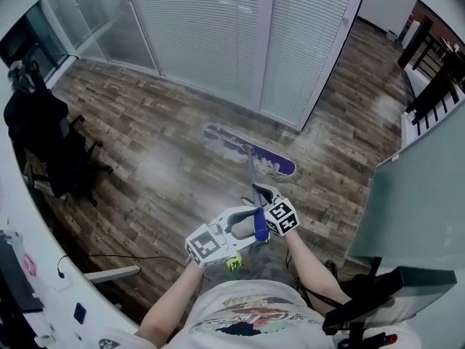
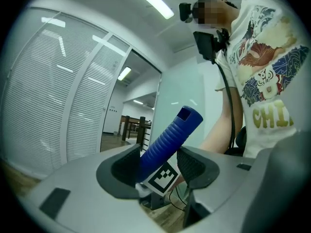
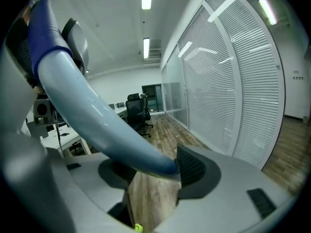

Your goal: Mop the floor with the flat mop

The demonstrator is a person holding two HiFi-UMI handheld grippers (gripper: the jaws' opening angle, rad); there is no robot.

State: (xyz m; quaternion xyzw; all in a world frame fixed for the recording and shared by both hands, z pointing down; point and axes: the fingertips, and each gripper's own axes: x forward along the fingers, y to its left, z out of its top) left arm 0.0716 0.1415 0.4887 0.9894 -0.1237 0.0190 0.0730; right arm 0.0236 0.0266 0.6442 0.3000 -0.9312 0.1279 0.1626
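The flat mop's purple head lies on the wood floor in front of the blinds. Its pale pole runs back toward me and ends in a blue ribbed handle. My left gripper comes in from the left and is shut on that blue handle, which slants up between its dark pads. My right gripper grips lower on the pole, whose pale tube presses against the right pad. In their own views the left gripper points level and the right gripper tilts downward.
A black office chair stands at the left near a white desk. Glass walls with white blinds close off the far side. A dark railing and a frosted glass panel stand at the right. A cable lies on the floor.
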